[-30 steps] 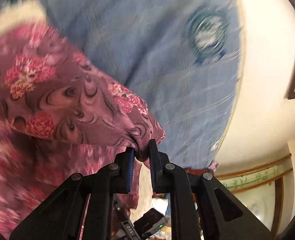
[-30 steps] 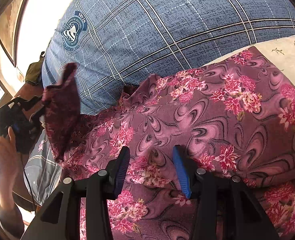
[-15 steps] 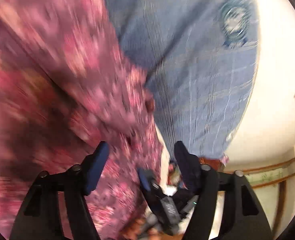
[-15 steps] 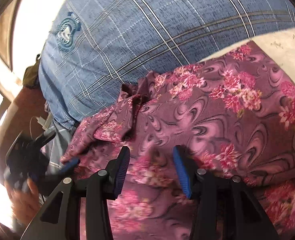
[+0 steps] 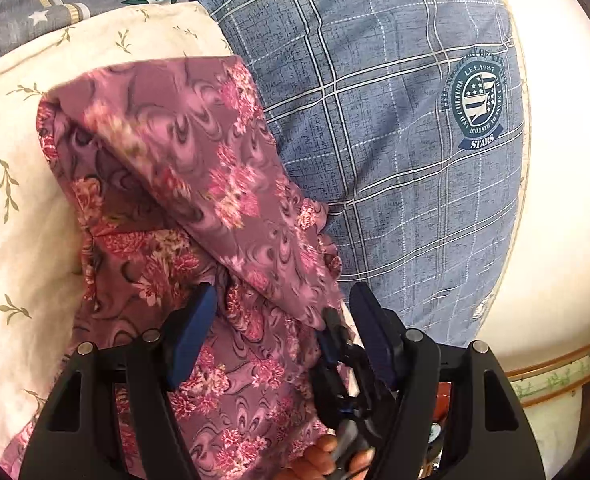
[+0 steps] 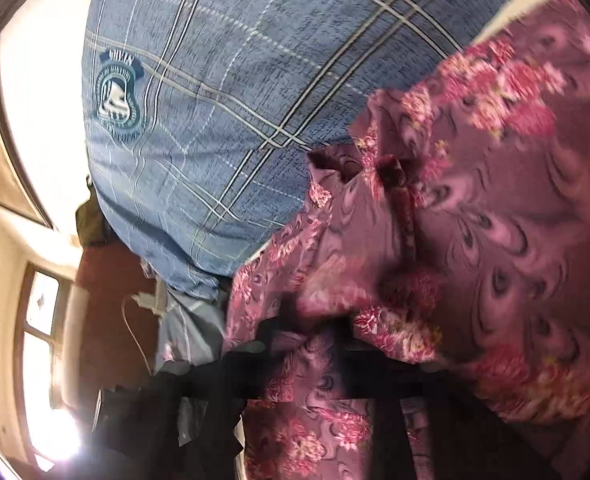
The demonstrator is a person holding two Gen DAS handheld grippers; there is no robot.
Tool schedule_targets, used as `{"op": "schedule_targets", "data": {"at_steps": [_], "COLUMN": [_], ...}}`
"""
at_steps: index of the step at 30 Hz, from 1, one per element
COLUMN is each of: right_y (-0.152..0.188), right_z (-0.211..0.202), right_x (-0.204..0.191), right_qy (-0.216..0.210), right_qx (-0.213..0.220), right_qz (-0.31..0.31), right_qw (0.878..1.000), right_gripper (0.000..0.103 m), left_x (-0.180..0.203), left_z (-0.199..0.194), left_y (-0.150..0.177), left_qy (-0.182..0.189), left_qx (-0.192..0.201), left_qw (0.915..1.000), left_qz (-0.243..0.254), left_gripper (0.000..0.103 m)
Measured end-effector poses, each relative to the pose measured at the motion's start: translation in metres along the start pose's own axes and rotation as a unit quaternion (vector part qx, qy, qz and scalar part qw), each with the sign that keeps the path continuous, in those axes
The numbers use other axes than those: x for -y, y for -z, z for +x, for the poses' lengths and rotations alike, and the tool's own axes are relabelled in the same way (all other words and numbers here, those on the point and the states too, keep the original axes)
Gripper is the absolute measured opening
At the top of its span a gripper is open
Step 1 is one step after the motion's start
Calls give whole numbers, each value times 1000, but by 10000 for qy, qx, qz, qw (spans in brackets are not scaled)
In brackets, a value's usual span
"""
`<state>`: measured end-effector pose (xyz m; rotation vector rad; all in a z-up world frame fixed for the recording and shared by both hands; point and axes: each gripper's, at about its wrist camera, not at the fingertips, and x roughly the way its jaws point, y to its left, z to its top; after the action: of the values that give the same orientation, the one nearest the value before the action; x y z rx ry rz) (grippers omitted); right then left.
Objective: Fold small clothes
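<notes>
Presently the left gripper (image 5: 283,320) stands with its jaws apart, low in its frame, above one mauve floral-print garment of thin soft cloth (image 5: 199,216). The right gripper (image 6: 335,360) is blurred and partly draped by that cloth; whether it is parted or closed I cannot tell. The garment lies rumpled mid-frame across one blue plaid pillow (image 5: 395,140) and one cream leaf-print sheet (image 5: 15,200). Judged light, limp, slippery; best taken at a hem corner.
</notes>
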<state>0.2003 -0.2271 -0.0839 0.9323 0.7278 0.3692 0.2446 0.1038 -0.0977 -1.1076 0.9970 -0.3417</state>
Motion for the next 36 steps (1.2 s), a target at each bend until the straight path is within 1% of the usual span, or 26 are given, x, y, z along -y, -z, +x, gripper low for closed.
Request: {"op": "schedule_targets", "data": {"at_steps": [3, 6, 7, 8, 10, 11, 14, 15, 16, 17, 18, 19, 20, 22, 23, 24, 25, 26, 27, 28, 29, 30, 32, 34, 35, 36], "right_y": [-7, -13, -15, -18, -21, -23, -25, -25, -26, -28, -29, -31, -29, -27, -26, -23, -20, -15, -12, -5, -3, -2, -5, -14, -20, -25], "right_z": [-32, -80, -99, -110, -133, -143, -158, -158, -158, -156, -160, -167, -174, -183, -184, -182, -178, -172, -169, -168, -172, -176, -182, -186, -184, -179], "right_x": [-4, 6, 16, 21, 39, 51, 78, 84, 86, 84, 79, 66, 60, 47, 49, 57, 66, 79, 86, 94, 93, 89, 85, 87, 90, 92], "right_qy": [-22, -1, 45, 102, 343, 467, 626, 635, 638, 607, 514, 352, 289, 324, 389, 582, 764, 1018, 1100, 1015, 985, 1041, 858, 875, 838, 846], "right_qx": [390, 833, 968, 1034, 1209, 1281, 1356, 1345, 1325, 1309, 1331, 1470, 1553, 1686, 1685, 1590, 1457, 1238, 1104, 963, 990, 1003, 1021, 1149, 1157, 1092], "right_qz": [-248, -363, -330, -309, -239, -139, 191, 257, 298, 286, 210, -38, -196, -514, -529, -482, -403, -247, -162, -118, -163, -204, -126, 93, 216, 309], "right_qw": [9989, 9959, 9947, 9941, 9918, 9906, 9886, 9885, 9887, 9891, 9895, 9885, 9873, 9838, 9835, 9844, 9856, 9868, 9876, 9901, 9901, 9893, 9910, 9895, 9895, 9899], "right_gripper": [8, 8, 8, 8, 8, 8, 8, 7, 7, 7, 7, 7, 6, 6, 6, 6, 6, 6, 6, 5, 6, 13, 15, 30, 30, 26], "left_x": [0, -5, -6, -7, -8, -8, -8, -7, -4, -2, 2, 4, 4, -3, -9, -15, -20, -25, -26, -25, -22, -20, -14, -9, -5, -4], "left_z": [2, 5, 7, 9, 13, 15, 17, 17, 15, 13, 10, 8, 6, 7, 10, 13, 15, 14, 12, 9, 5, 3, 2, 6, 10, 11], "left_y": [1, 3, 4, 5, 7, 9, 11, 11, 12, 12, 12, 12, 11, 9, 8, 8, 8, 8, 8, 9, 8, 8, 7, 5, 4, 3], "left_qy": [2, -11, -26, -35, -74, -111, -211, -248, -256, -256, -319, -413, -574, -757, -883, -1029, -1089, -1082, -1046, -1075, -1148, -1172, -1164, -1287, -1374, -1441], "left_qx": [-1, -60, -72, -81, -111, -120, -36, 12, 82, 140, 243, 318, 401, 401, 340, 271, 219, 183, 177, 197, 247, 263, 253, 278, 259, 226], "left_qw": [10000, 9999, 9999, 9998, 9997, 9997, 9996, 9996, 9996, 9996, 9991, 9985, 9974, 9963, 9955, 9941, 9932, 9931, 9933, 9931, 9925, 9923, 9927, 9913, 9902, 9893], "left_qz": [-38, -121, -140, -161, -191, -197, -181, -146, -78, -4, 110, 167, 168, 15, -103, -222, -336, -416, -448, -417, -338, -287, -164, -94, -42, -7], "left_gripper": [68, 68, 68, 68, 68, 68, 68, 63, 52, 44, 31, 30, 30, 27, 27, 27, 22, 20, 20, 20, 20, 20, 21, 21, 21, 21]}}
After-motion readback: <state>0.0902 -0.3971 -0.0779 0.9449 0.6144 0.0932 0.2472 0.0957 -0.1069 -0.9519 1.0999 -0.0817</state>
